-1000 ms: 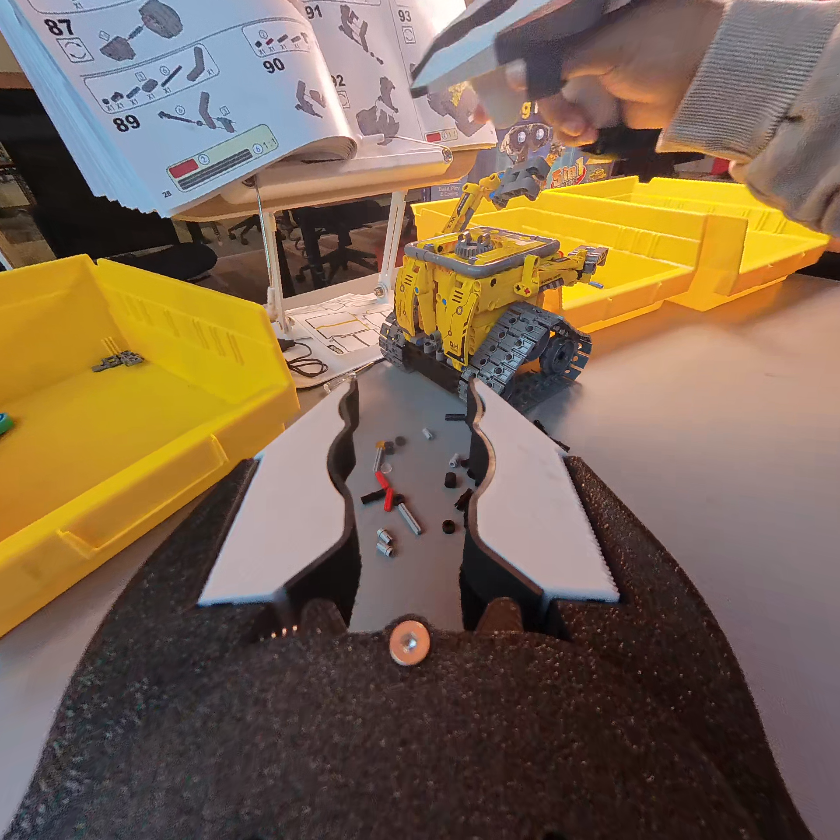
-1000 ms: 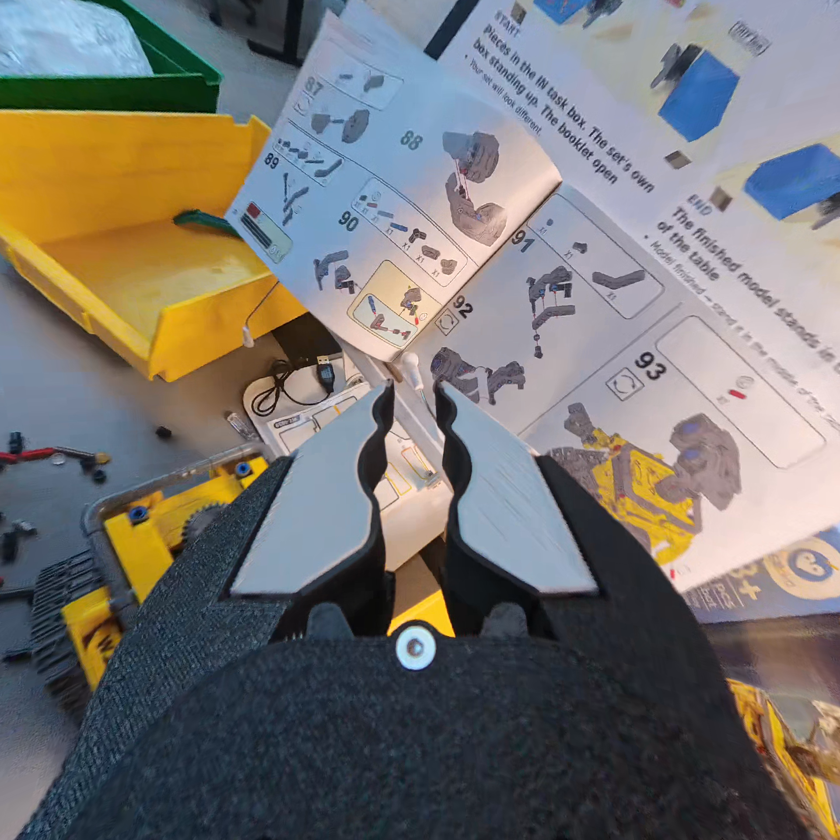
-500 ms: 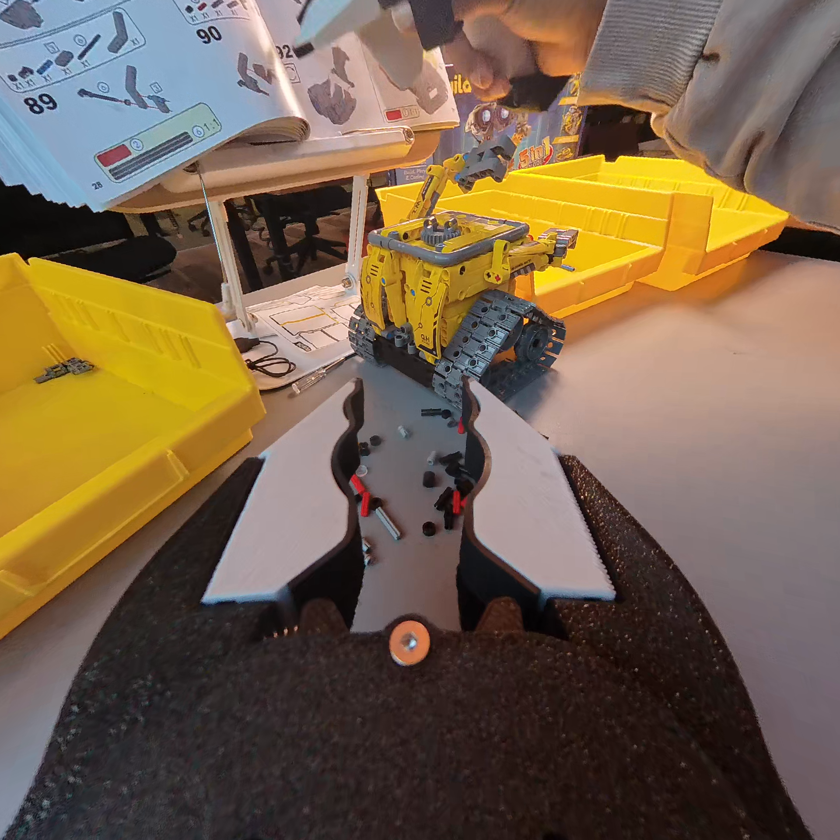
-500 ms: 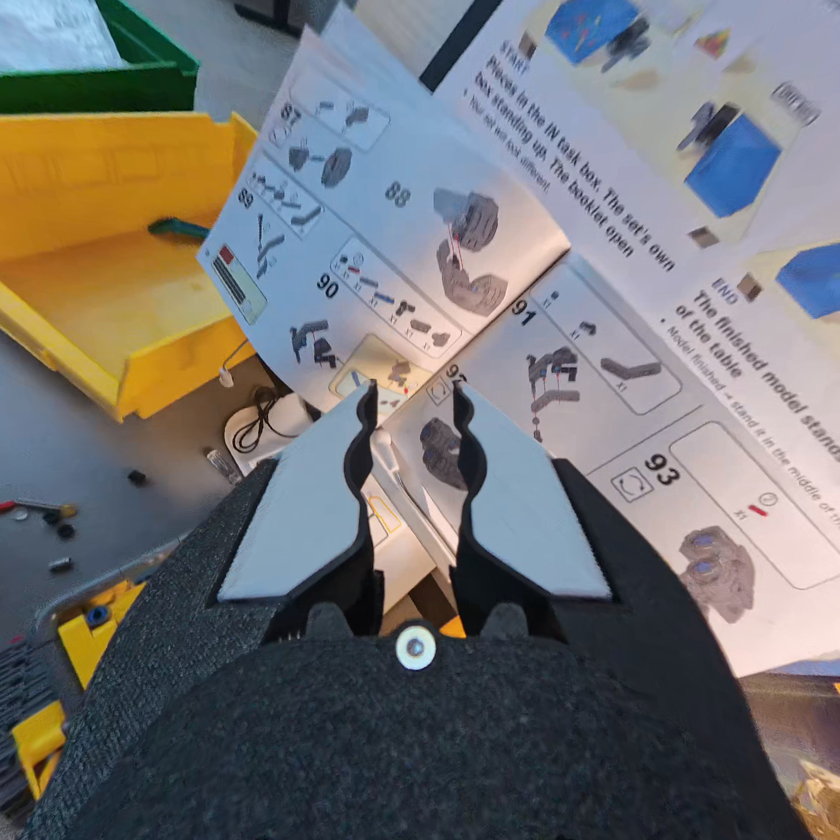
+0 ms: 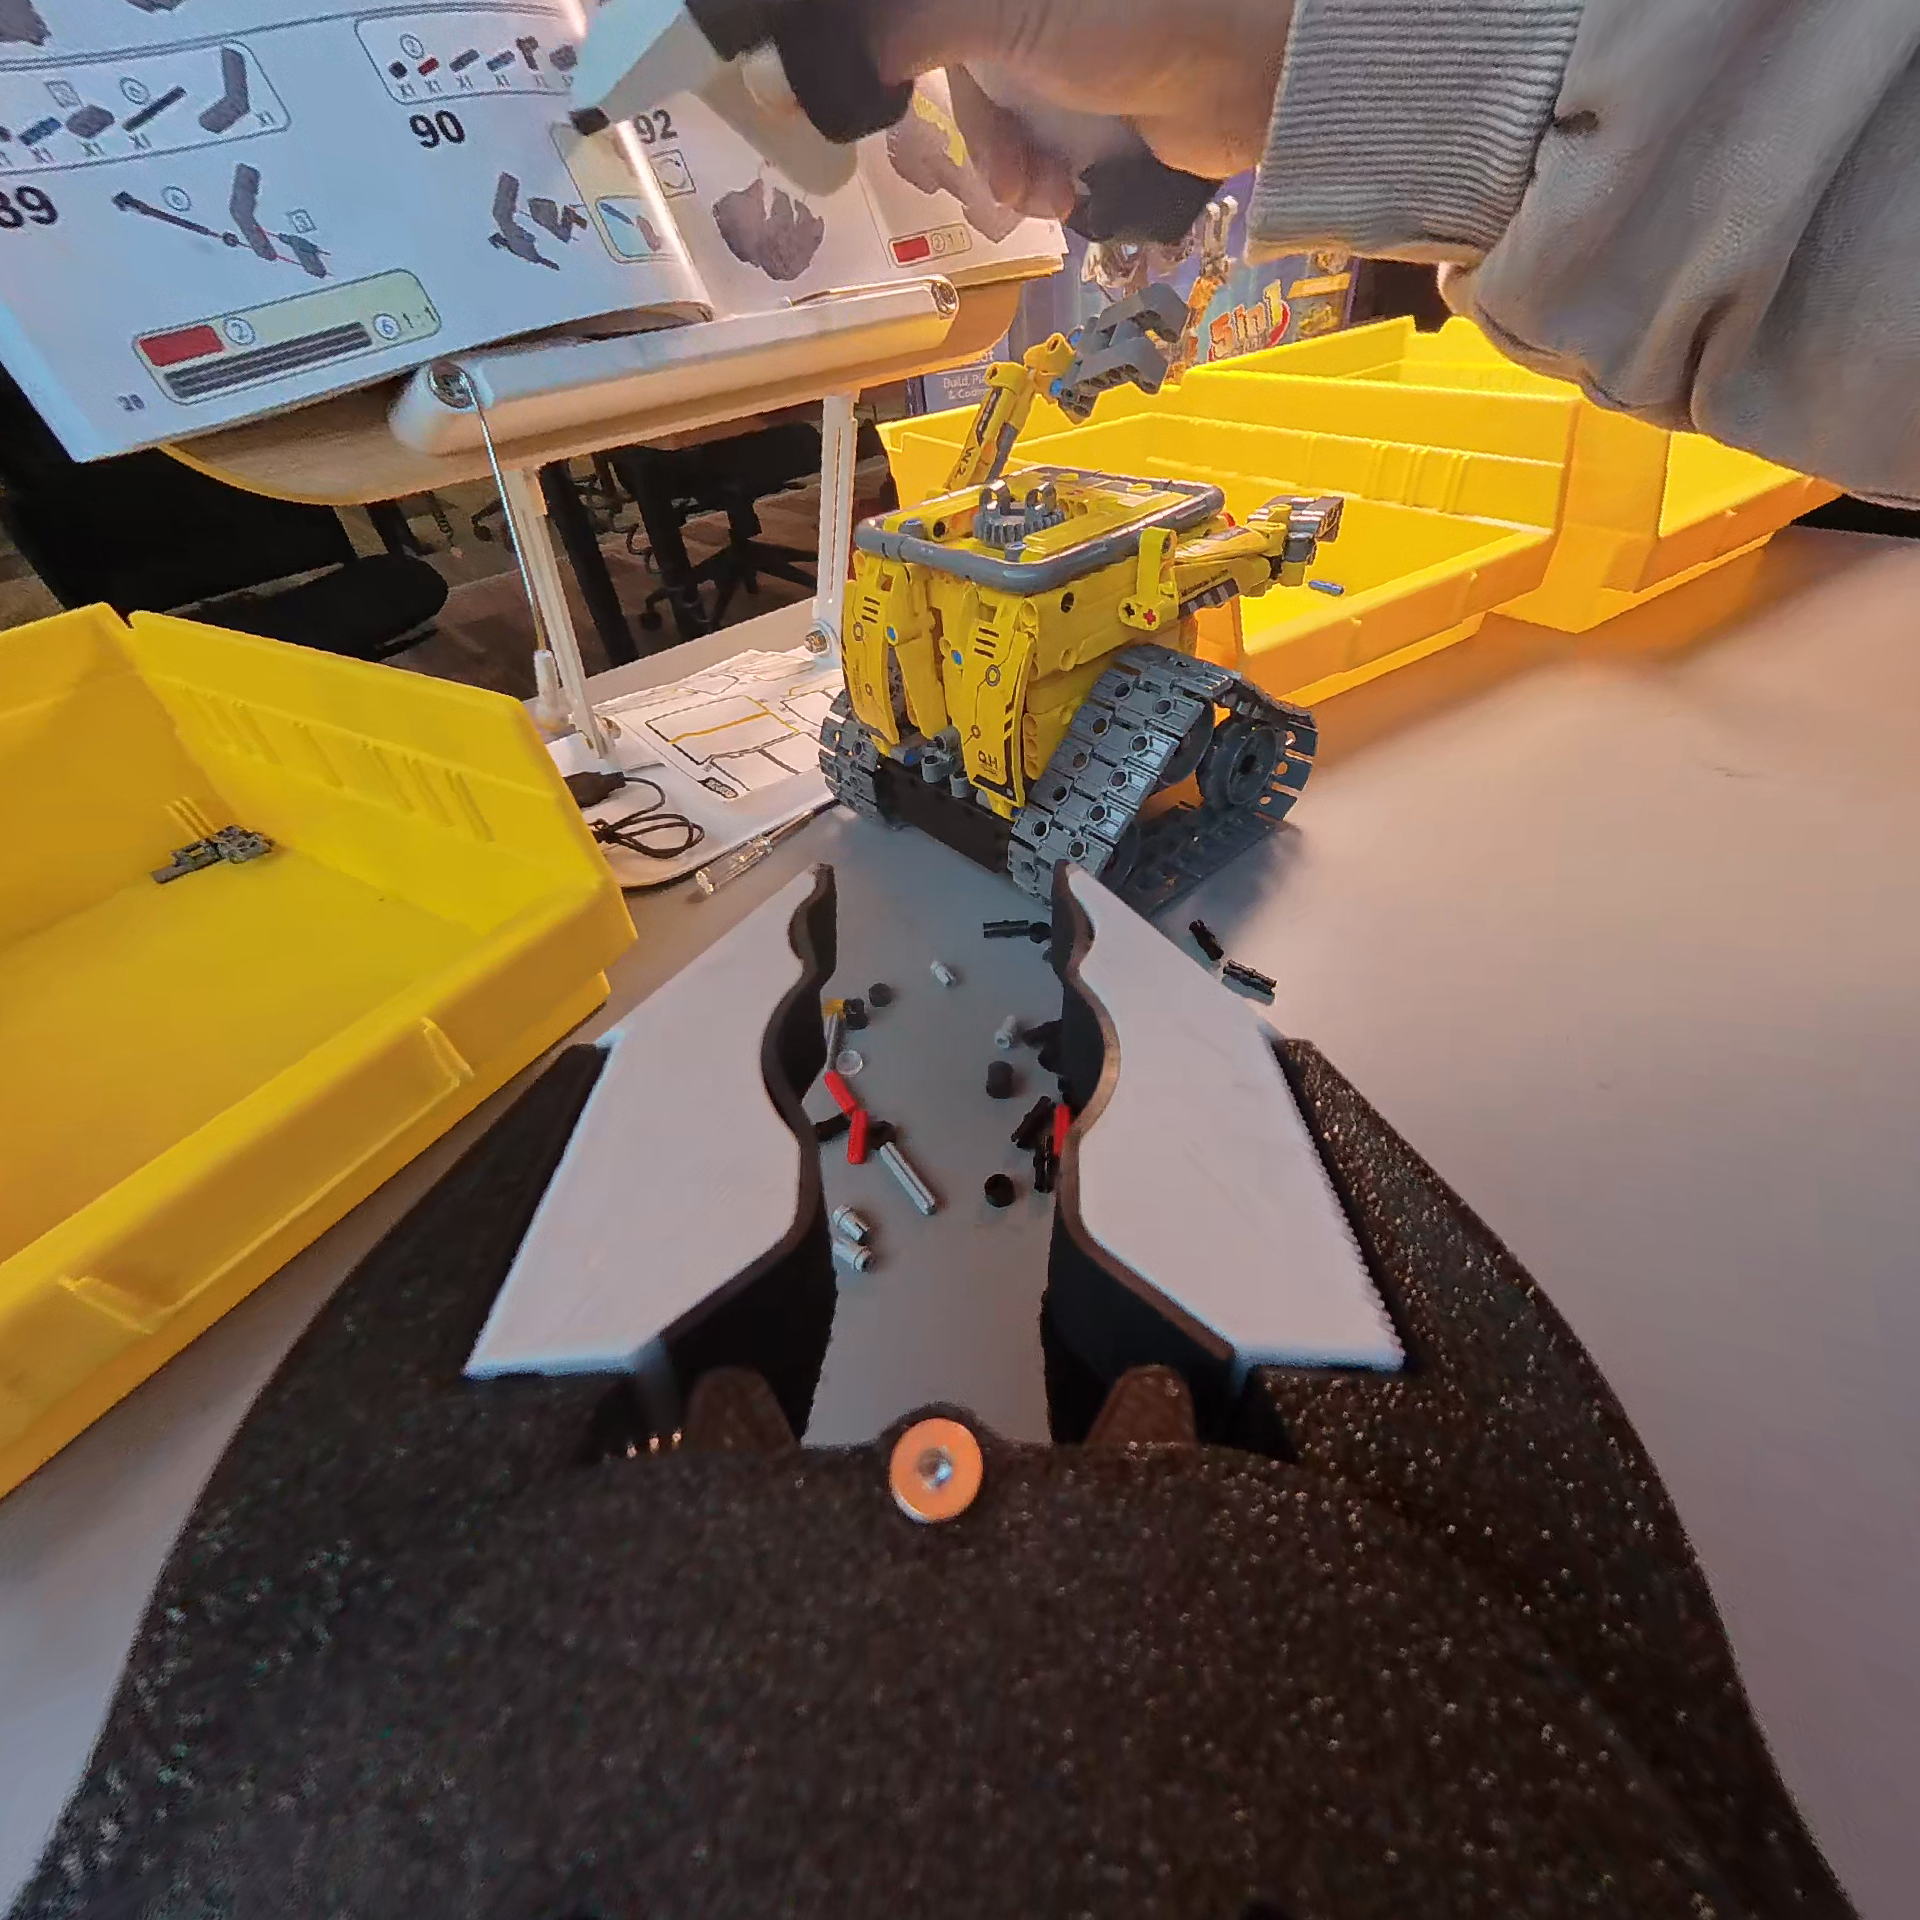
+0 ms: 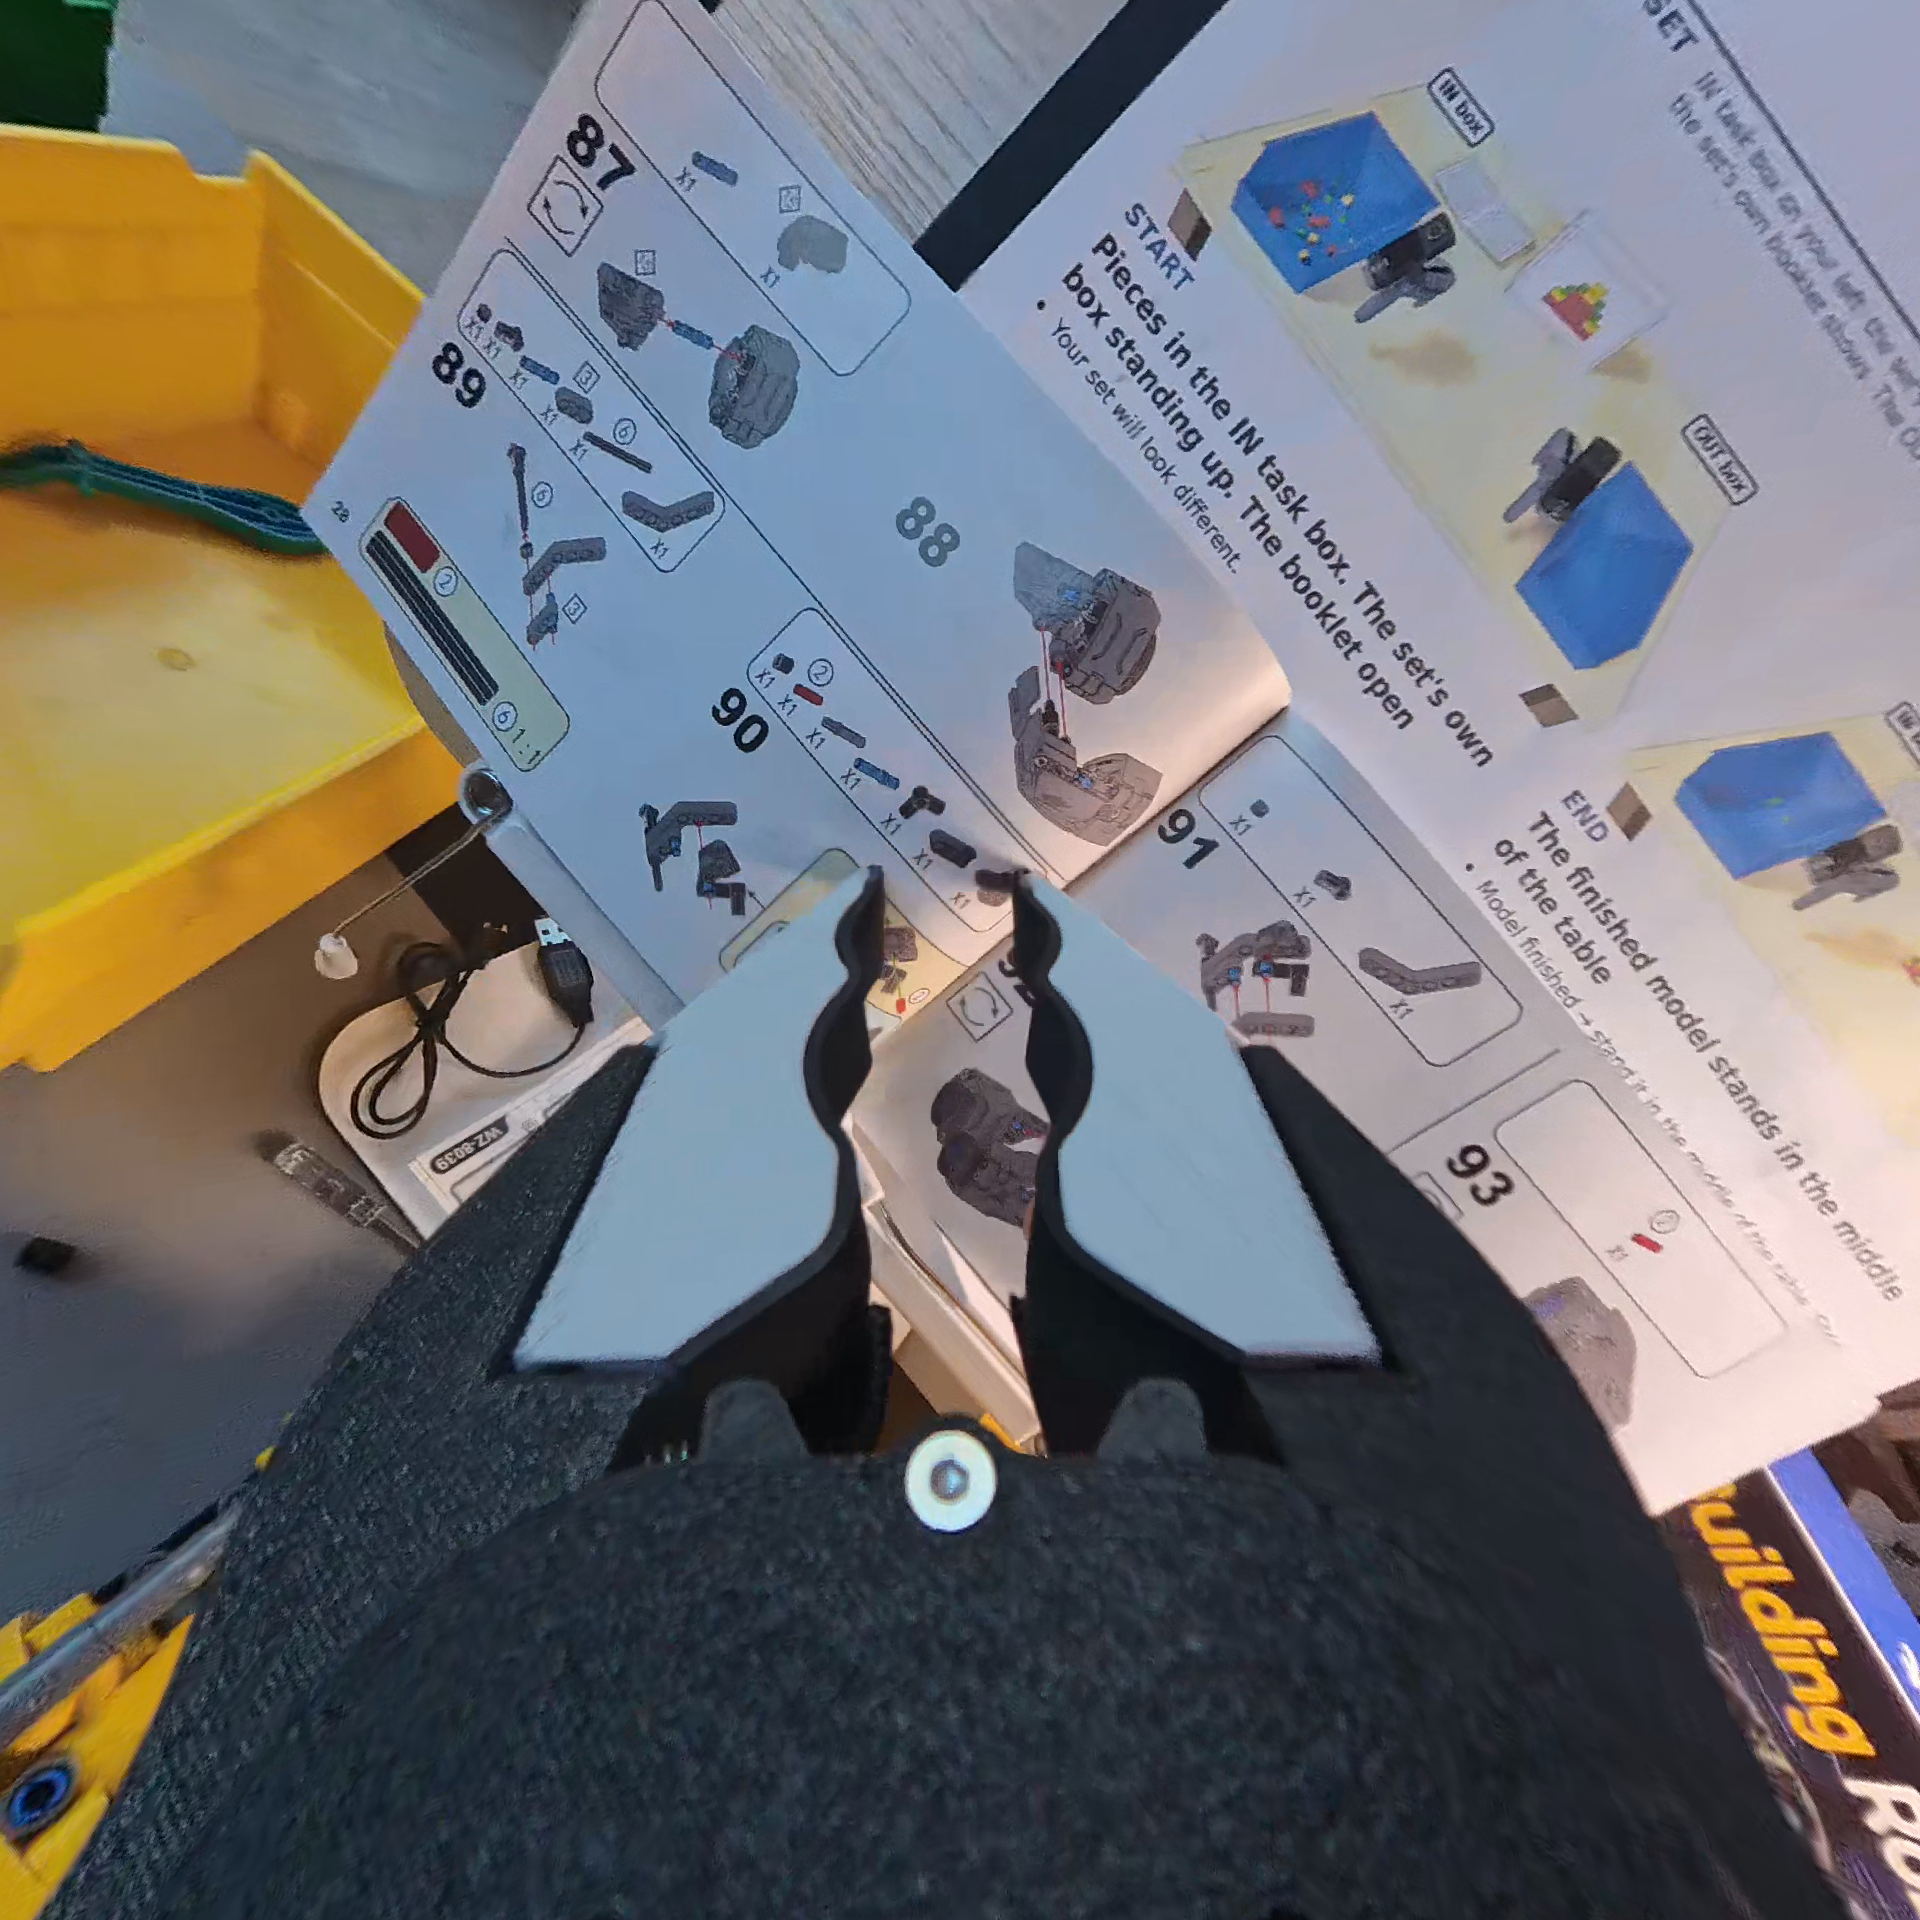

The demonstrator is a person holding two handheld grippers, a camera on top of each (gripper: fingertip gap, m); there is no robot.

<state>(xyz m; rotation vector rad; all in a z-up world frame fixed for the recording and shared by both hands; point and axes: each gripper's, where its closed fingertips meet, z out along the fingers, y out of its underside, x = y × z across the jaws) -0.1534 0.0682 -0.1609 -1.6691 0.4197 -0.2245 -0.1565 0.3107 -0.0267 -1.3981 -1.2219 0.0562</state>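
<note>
The left gripper [image 5: 940, 914] is held spread over small loose pieces [image 5: 914, 1117] before a yellow tracked model [image 5: 1023, 665]. The right gripper [image 6: 943, 894] is parted at the open booklet [image 6: 831, 499]; contact seems likely but cannot be confirmed.

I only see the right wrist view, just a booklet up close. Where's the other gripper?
Observer: The left gripper is open, low over the grey table, holding nothing.
Operator: What's in front of it?
Observer: Little loose pieces, black, grey and red, lie on the table between its fingers.
Operator: Anything past them?
Observer: A yellow tracked model stands upright just beyond the pieces, one arm raised.
</note>
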